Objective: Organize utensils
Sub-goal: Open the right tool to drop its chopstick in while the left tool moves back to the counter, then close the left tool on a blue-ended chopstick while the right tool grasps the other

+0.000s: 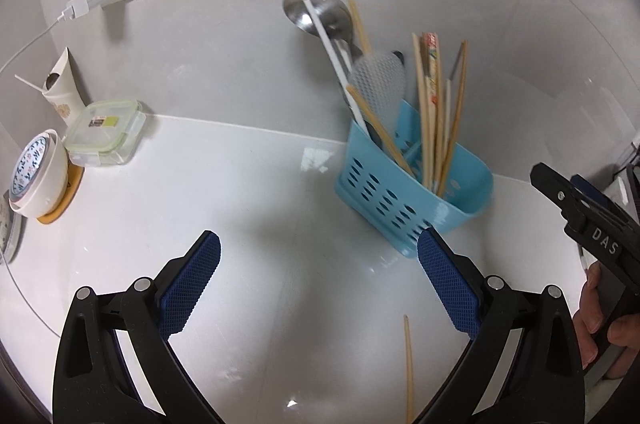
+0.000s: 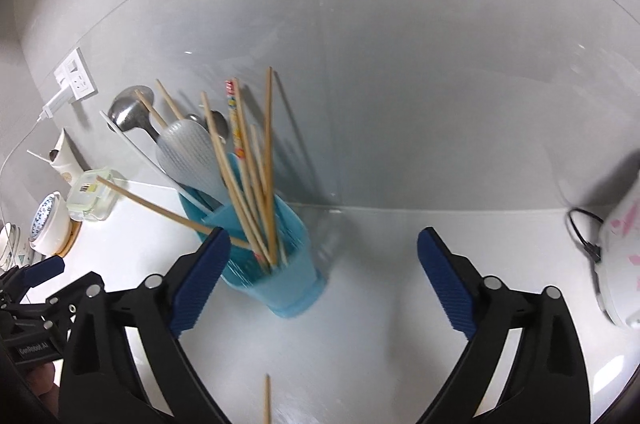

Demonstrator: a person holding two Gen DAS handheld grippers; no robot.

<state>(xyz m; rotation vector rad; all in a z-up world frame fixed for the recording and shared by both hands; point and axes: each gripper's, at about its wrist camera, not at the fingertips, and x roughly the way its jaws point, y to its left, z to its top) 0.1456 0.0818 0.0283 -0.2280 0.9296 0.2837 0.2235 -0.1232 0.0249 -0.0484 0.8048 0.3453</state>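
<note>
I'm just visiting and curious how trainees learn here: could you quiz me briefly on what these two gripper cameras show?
1. True or false: the left gripper is shut on a chopstick.
2. What colour is the utensil holder?
3. Where is the loose chopstick? A in the holder, B lying on the counter, C in the right gripper.

Key: 1 false, both grippers are open and empty; 2 light blue; 3 B.
</note>
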